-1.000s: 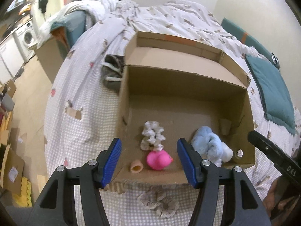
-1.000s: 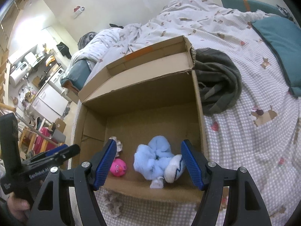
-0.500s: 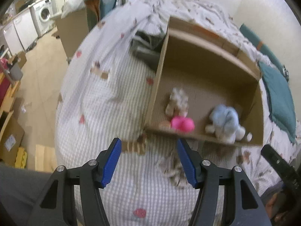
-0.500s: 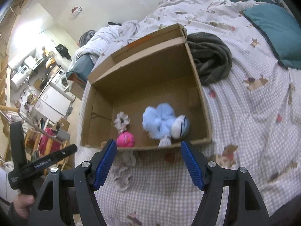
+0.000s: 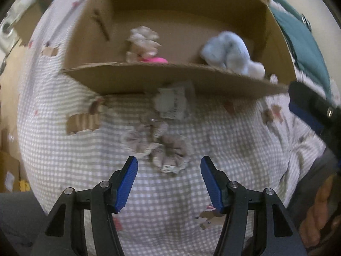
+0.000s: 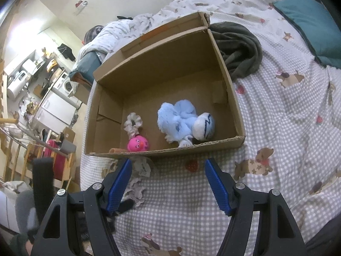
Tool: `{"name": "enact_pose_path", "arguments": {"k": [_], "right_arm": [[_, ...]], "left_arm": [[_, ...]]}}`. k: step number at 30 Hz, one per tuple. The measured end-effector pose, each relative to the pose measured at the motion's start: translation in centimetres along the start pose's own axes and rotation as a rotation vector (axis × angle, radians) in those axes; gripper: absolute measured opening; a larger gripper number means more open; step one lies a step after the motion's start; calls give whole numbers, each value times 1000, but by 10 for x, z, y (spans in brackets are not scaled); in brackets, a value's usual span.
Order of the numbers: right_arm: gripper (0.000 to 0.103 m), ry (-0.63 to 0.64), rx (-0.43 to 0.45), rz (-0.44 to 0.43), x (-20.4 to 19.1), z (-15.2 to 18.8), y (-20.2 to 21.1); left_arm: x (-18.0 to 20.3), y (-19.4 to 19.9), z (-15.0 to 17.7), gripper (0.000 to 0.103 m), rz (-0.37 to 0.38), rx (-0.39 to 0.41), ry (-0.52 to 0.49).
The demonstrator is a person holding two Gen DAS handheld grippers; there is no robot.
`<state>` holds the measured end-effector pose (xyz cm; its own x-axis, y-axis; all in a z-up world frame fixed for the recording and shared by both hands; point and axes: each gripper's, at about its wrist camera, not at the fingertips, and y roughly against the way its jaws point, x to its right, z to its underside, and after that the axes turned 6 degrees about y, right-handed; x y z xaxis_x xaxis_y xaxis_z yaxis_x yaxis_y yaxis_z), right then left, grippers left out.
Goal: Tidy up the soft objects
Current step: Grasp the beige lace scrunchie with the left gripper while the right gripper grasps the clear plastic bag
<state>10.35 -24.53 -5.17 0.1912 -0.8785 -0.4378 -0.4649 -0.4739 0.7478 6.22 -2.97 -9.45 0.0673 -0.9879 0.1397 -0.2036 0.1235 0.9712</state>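
Your left gripper [image 5: 169, 183] hangs released over the checked bedspread [image 5: 64, 153], its blue pads spread wide with nothing between them. Just above the gap, in the middle of the left wrist frame, lies the beige scrunchie [image 5: 156, 147] with a white tag, flat on the bed and apart from both pads. Bare bedspread runs along the left and bottom of that frame, so there is room on those sides.

Above the scrunchie, the near wall of the cardboard box [image 5: 170, 79] crosses the frame as a long edge, blurred in this view. The scrunchie sits just outside that wall, near it.

Your right gripper [image 6: 168, 183] is also released and holds nothing. In the right wrist frame, the box's near edge [image 6: 164, 150] runs just above the pad tips. Inside the box, a blue plush toy [image 6: 181, 121] rests near the right wall, a pink round toy [image 6: 138, 144] sits against the near wall, and a pale scrunchie [image 6: 133, 123] lies just behind it. The box's rear floor is bare. A dark garment [image 6: 238, 49] lies against the box's right rear corner, and a teal pillow [image 6: 309, 23] sits upper right.
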Motion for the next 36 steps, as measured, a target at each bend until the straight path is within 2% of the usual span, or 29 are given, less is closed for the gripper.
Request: {"name": "enact_pose_path", "arguments": {"k": [7,14,16,20,21,23,28,32,36], "right_arm": [[75,-26,-10,-15,4,-1,-4],[75,-49,-11,-21,9,-1,-4],[75,-52,-9,-16,10,-1,-3],[75,-51,-9,-10,10,0,-3],[75,-50,-10,-7,10,0,-3],[75,-47,-11,0,10,1,-3],[75,-34,-16,16,9,2,-3],[75,-8,-28,31,6,4,-6],[75,23,-58,42,-1,9,-16]], "left_arm": [[19,-23,2,58,-70,-22,-53],[29,-31,1,56,-62,-20,-60],[31,-32,0,42,-65,-17,-67],[27,-32,-3,22,-81,-17,-60],[26,-31,-3,12,-82,-17,-56],[25,-30,-3,11,-68,-12,-50],[14,2,-3,11,-44,62,-17],[-8,44,6,11,17,152,70],[-40,80,13,11,13,240,143]]}}
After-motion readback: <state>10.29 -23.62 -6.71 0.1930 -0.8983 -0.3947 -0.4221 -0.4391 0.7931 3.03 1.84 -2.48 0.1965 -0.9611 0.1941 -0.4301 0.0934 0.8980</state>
